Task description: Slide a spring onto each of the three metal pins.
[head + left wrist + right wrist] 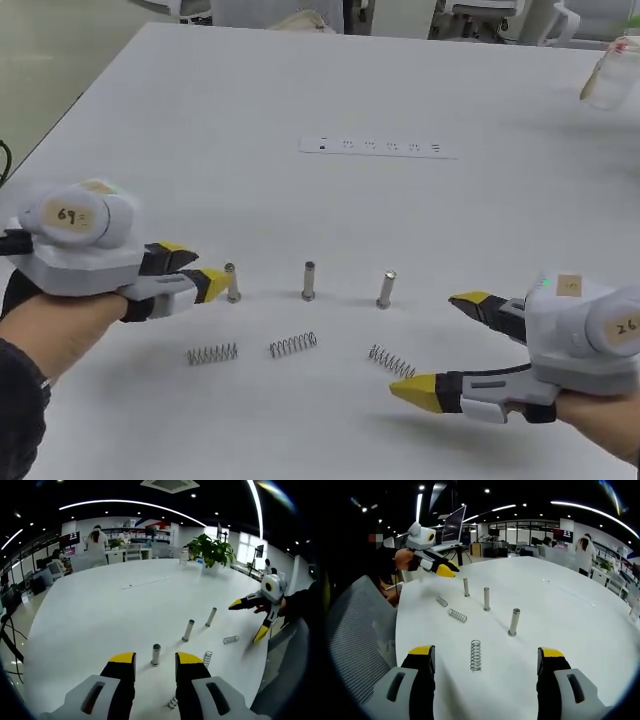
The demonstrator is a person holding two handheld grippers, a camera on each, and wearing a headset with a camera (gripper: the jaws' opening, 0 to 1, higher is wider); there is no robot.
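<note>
Three springs (293, 345) lie flat in a row on the white table (200, 110), nearest the person. The right gripper (422, 345) has jaws spread wide and empty, the right-hand spring ahead between them. The left gripper (210, 268) has jaws parted narrowly, empty, just beside the left pin. Behind the springs, three metal pins (309, 281) stand upright, bare. Farther off lies a power strip (378, 147). At the far right edge stands a blurred bottle (612, 68), contents indiscernible. Open-plan office around.
</note>
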